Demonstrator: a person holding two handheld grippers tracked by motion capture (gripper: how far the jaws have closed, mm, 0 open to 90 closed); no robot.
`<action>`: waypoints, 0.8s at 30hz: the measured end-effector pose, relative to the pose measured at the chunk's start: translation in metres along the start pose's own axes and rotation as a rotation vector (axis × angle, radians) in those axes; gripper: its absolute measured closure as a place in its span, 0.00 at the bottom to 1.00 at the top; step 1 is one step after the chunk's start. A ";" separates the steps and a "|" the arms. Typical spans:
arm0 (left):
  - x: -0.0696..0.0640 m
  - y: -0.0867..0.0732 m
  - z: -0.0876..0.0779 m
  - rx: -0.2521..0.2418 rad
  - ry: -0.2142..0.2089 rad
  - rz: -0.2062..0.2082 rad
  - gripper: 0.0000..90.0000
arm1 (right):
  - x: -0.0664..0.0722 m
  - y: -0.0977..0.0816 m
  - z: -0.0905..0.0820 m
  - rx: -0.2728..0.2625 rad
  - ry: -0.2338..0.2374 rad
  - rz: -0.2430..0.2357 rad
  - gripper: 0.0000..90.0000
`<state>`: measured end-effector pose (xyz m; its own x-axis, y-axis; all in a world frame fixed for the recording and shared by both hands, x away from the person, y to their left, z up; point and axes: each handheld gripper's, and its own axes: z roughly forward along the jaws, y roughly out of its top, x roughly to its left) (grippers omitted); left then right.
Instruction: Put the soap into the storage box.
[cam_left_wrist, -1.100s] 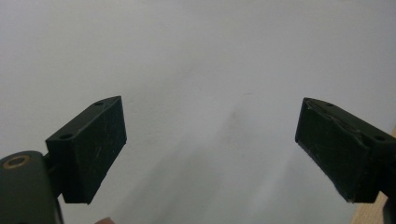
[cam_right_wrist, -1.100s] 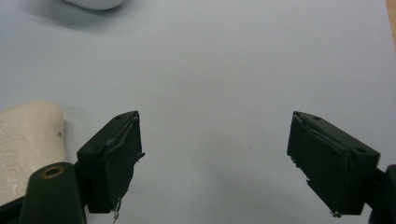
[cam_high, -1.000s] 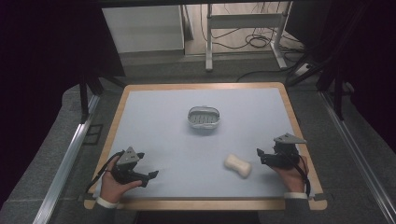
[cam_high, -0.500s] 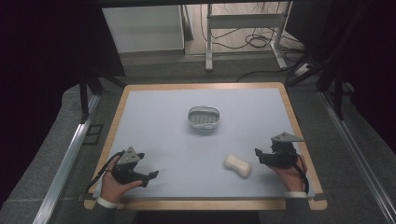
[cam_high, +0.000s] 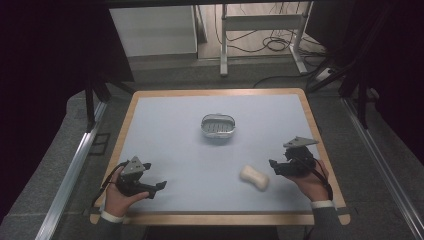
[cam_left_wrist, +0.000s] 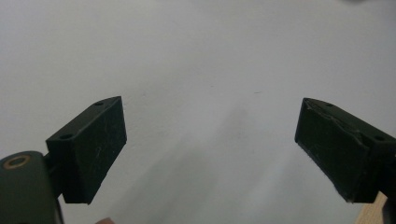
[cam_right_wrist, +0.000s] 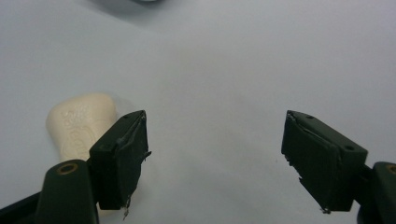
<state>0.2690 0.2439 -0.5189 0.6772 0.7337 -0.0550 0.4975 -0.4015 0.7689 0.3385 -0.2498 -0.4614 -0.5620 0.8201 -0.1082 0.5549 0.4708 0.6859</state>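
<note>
We note the right gripper (cam_high: 274, 167) near the table's right edge, just beside the cream soap bar (cam_high: 254, 178), which lies flat on the pale blue table top (cam_high: 170, 135). Its jaws have just been closing a little yet stand apart, nothing between them; in the right gripper view the soap bar (cam_right_wrist: 81, 122) sits outside the left jaw. The left gripper (cam_high: 159, 187) rests at the near left corner, jaws apart on bare surface. A small metal basket (cam_high: 218, 126) stands mid-table, well apart from both.

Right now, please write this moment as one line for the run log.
right gripper: open, empty, jaws have just been closing | soap bar: on table, beside right gripper, untouched | soap dish: empty, mid-table | left gripper: open, empty
</note>
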 end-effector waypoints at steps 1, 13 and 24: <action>0.000 0.000 0.000 0.003 0.001 0.001 0.11 | 0.001 0.001 0.001 0.011 -0.005 -0.014 0.25; -0.001 0.000 -0.002 -0.001 0.001 0.000 0.10 | 0.012 0.012 0.004 0.065 0.046 -0.069 0.25; -0.001 0.000 0.000 0.007 -0.005 0.002 0.11 | 0.033 0.027 0.007 0.144 0.138 -0.157 0.26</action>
<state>0.2685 0.2434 -0.5194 0.6808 0.7303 -0.0561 0.4996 -0.4069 0.7647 0.3392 -0.2073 -0.4513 -0.7209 0.6859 -0.0994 0.5304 0.6383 0.5579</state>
